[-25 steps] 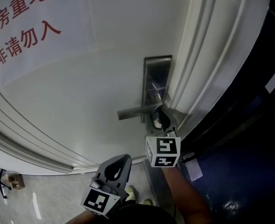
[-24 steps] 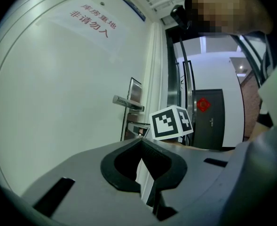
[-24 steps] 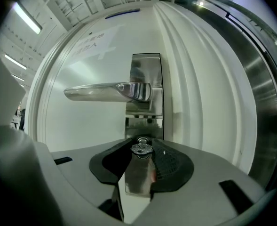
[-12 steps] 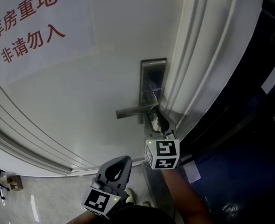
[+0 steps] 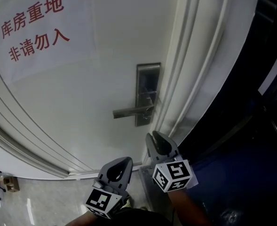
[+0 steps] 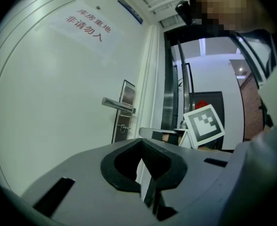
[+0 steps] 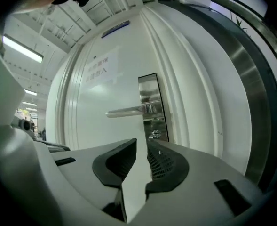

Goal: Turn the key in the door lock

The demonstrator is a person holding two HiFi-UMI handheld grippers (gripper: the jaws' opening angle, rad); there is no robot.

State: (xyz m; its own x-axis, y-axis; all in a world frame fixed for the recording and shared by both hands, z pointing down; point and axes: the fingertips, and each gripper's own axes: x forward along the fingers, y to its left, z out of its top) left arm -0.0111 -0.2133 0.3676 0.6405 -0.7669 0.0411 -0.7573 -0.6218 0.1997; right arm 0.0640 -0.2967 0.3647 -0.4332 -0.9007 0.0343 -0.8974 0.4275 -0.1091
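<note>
The steel lock plate with its lever handle sits on the white door. A key stands in the cylinder under the handle, also seen as the key in the left gripper view. My right gripper hangs below the plate, clear of the lock. Its jaws have just been closing, and the right gripper shows a narrow gap with nothing in it. My left gripper is lower and to the left, away from the door, and the left gripper has its tips together.
A paper notice with red characters is stuck on the upper left of the door. The white door frame runs along the right of the lock, with a dark doorway past it. Pale floor lies below.
My right gripper has drawn back from the lock plate, down and towards me, leaving the key in the cylinder. The left gripper has stayed where it was.
</note>
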